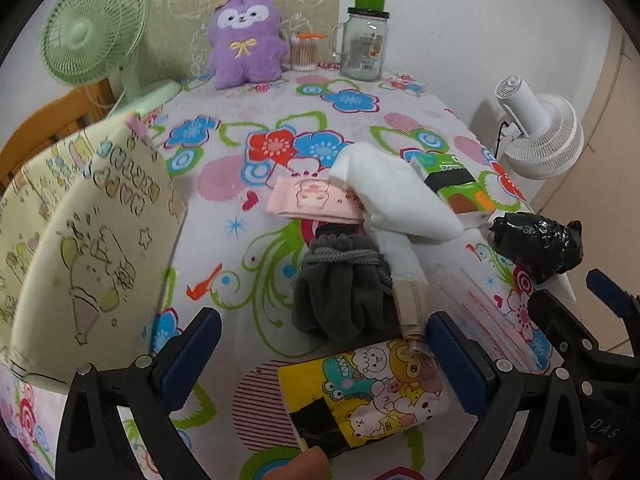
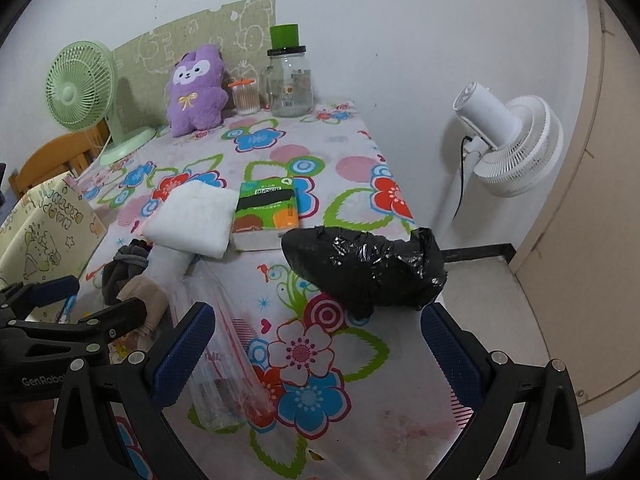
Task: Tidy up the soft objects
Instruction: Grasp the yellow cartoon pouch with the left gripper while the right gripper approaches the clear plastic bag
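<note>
A pile of soft things lies on the flowered table. In the left wrist view: a yellow cartoon tissue pack (image 1: 372, 392), a grey drawstring pouch (image 1: 340, 288), a pink tissue pack (image 1: 316, 200), a white folded cloth (image 1: 392, 192), a green tissue pack (image 1: 456, 184) and a black plastic bundle (image 1: 536, 240). My left gripper (image 1: 324, 364) is open, its jaws either side of the yellow pack. My right gripper (image 2: 318, 344) is open and empty, just in front of the black bundle (image 2: 368, 272). A clear plastic bag (image 2: 224, 356) lies by its left finger. The white cloth (image 2: 192, 220) and green pack (image 2: 268, 208) lie beyond.
A cream fabric storage box (image 1: 80, 248) stands at the left. A purple plush (image 1: 244, 40), a cotton swab jar (image 1: 304, 52) and a glass jar (image 1: 364, 44) stand at the back. A green fan (image 1: 92, 32) stands back left. A white fan (image 2: 516, 144) stands off the table's right edge.
</note>
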A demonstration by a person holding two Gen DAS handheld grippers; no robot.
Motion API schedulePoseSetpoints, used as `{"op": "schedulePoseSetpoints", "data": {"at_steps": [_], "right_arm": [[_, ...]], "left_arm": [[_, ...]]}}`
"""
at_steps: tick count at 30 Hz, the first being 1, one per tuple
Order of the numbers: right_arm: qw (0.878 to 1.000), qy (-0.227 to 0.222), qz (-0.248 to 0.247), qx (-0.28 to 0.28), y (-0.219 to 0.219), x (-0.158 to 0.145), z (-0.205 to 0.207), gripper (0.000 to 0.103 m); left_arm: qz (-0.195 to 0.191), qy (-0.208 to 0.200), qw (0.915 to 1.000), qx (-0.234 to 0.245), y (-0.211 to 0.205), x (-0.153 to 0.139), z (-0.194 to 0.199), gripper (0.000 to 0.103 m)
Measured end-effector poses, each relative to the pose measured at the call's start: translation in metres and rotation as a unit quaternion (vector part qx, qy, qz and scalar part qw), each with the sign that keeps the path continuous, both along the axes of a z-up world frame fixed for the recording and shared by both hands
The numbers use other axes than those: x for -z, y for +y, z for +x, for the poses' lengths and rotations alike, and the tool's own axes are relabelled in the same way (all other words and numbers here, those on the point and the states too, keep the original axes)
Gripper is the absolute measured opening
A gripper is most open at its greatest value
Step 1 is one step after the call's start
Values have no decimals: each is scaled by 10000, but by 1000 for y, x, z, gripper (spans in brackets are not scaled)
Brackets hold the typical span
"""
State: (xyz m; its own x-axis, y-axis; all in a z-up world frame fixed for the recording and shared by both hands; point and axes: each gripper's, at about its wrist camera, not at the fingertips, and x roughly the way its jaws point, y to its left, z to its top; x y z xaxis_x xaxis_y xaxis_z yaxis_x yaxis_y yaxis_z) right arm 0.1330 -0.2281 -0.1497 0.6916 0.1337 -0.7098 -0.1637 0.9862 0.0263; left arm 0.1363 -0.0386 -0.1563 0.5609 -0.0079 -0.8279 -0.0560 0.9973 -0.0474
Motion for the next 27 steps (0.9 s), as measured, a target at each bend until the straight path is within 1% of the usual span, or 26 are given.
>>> {"op": "schedulePoseSetpoints", "data": {"at_steps": [5,9,10,12,21,27], "right_arm": [[10000,31,-35,-88,3,1,1,103],[9998,39,-168,-128,7,5,0,103],[9998,60,-160,-133,7,7,0,103],[9998,103,-128,-136,7,9,-1,103],[9994,205,13,-291,7,12,-2,103],[9986,332,57,-403,9,17,-1,103]], "left_arm": [[-209,109,9996,-145,6,7,-2,103],[-362,385,9984,-211,8,20,-3,103],[-357,399,9984,-189,7,22,-3,103],[-190,376,9990,-129,3,23,-5,103],[-205,494,9984,-176,6,22,-10,102],[-86,571,9980,-253,7,22,-18,102]]}}
